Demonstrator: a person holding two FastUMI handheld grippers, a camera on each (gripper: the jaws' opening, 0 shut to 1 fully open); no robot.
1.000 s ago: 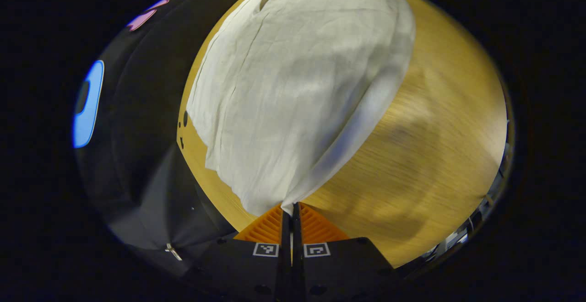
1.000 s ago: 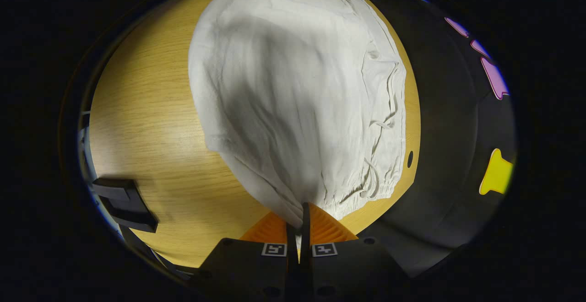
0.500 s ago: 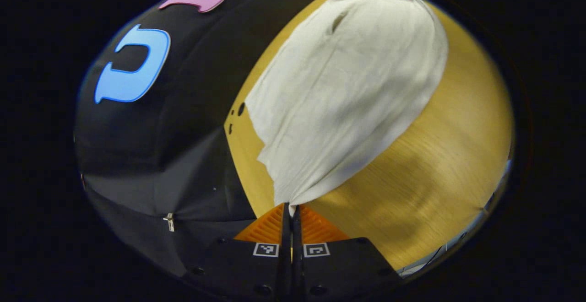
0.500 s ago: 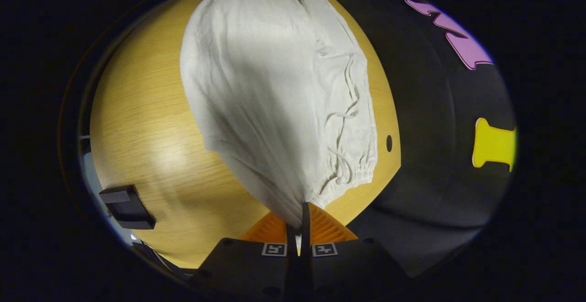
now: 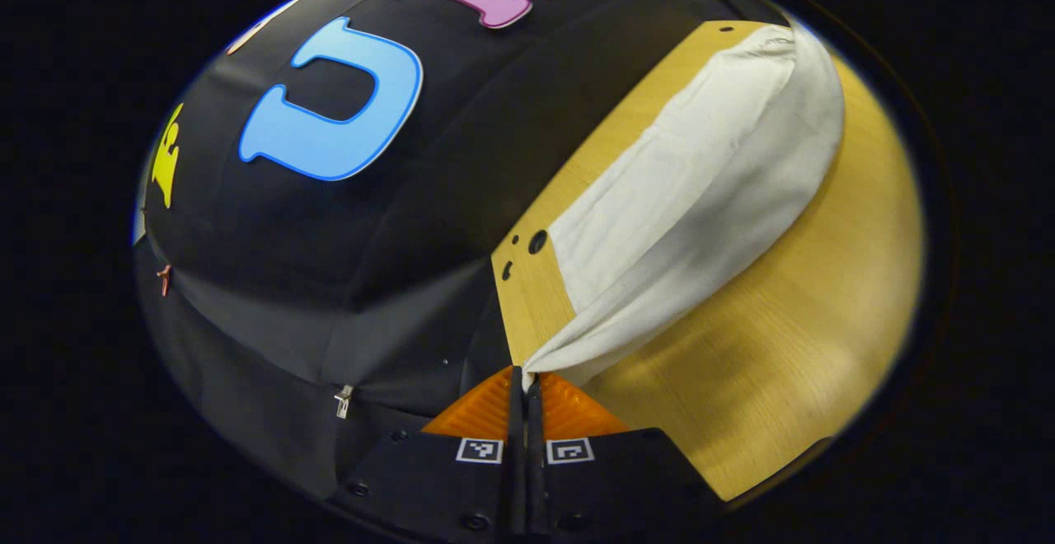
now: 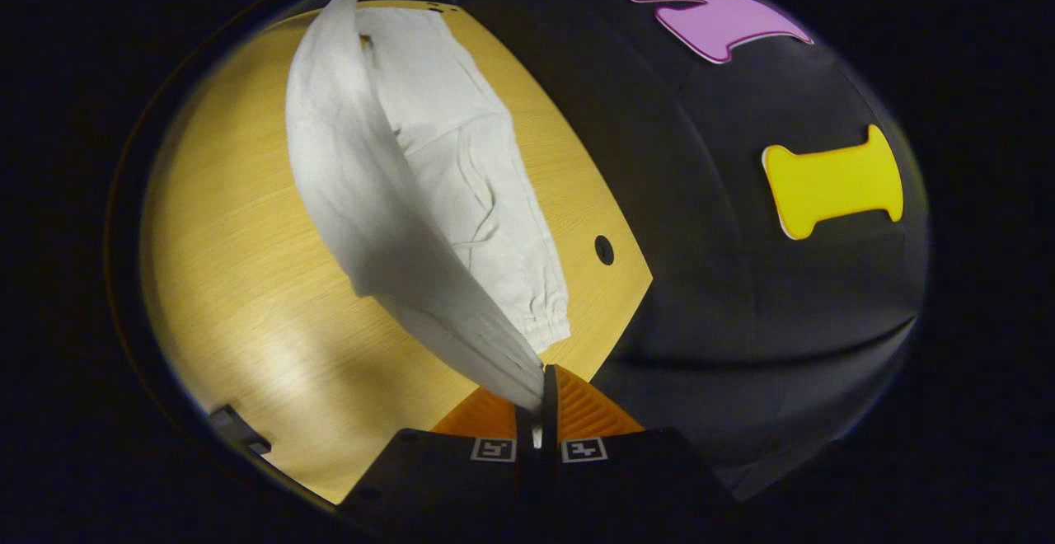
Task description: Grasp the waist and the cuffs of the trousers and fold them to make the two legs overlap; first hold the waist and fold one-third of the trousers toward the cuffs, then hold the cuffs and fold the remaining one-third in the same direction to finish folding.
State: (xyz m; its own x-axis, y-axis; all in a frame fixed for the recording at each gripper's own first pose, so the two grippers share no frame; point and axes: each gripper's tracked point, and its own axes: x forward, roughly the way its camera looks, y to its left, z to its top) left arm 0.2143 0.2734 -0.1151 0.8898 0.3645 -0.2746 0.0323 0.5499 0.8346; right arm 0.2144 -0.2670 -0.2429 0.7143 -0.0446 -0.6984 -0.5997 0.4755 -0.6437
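Left gripper [image 5: 525,386] and right gripper [image 6: 540,400] are each pinching a near edge of the white trousers [image 5: 700,189], lifting it higher than a second ago and carrying it toward the far layer lying on the wooden table [image 5: 791,363]; the leg-over-leg fold is closing.

Each gripper's black body [image 5: 527,478] bears two square black-and-white markers and round screws.

Overhead light; soft glare patches on desk [image 6: 247,297]; trousers [image 6: 371,214] cast shadow; strong fisheye bending at edges; slight blur.
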